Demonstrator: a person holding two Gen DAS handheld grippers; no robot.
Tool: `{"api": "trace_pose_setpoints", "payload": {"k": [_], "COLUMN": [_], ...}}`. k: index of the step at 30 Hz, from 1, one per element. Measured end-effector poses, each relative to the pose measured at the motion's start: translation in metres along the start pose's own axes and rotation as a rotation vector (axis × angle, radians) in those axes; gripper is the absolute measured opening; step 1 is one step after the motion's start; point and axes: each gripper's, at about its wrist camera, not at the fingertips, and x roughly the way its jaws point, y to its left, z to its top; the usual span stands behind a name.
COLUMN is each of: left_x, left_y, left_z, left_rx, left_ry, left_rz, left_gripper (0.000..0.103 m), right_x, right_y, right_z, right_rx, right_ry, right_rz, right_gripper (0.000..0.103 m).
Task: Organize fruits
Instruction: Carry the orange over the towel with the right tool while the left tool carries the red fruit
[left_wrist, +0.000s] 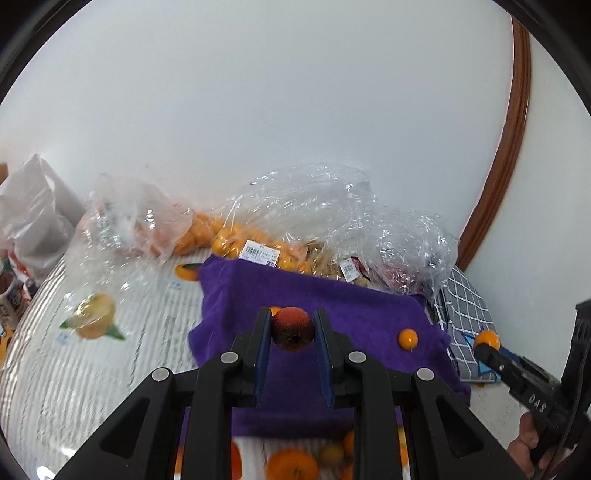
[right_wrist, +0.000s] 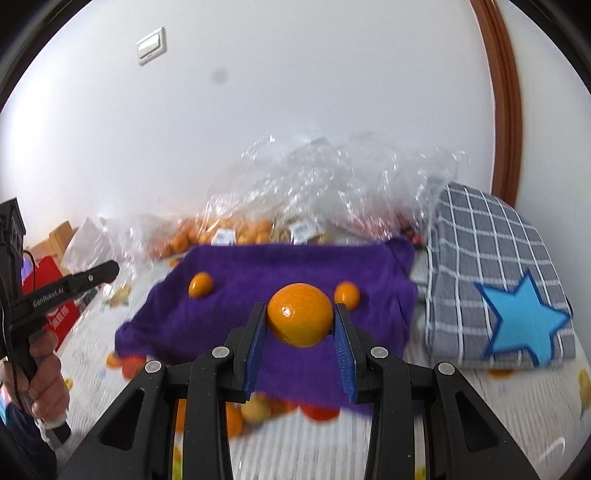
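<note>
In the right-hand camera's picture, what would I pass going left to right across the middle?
Hand on the other gripper's handle → small orange on the purple cloth → big orange held in the gripper → second small orange → checked cloth with a blue star.

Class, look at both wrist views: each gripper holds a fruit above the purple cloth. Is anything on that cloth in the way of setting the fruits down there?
Little is. The purple cloth carries only two small orange fruits; the rest is bare. The left gripper holds a dark red fruit, the right gripper an orange.
</note>
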Motion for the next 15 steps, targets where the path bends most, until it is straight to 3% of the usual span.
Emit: {"api": "trace_pose_setpoints", "payload": {"k": [5, 15], "left_x": [0.030, 0.062], "left_y": [0.007, 0.025], "left_z": [-0.009, -0.033], "left_rx": [0.005, -0.029], "left_ry": [0.038, 0.126], "left_rz": [0.031, -0.007], "left_gripper": [0.022, 0.022], "right_x": [0.032, 0.084], "right_y": [-0.007, -0.033], "right_z": [0.017, -0.011], "right_rx": [0.014, 0.077], "right_ry": [0.013, 0.159], "right_rz": [-0.016, -0.031], "right_gripper": [0.035, 0.035]}}
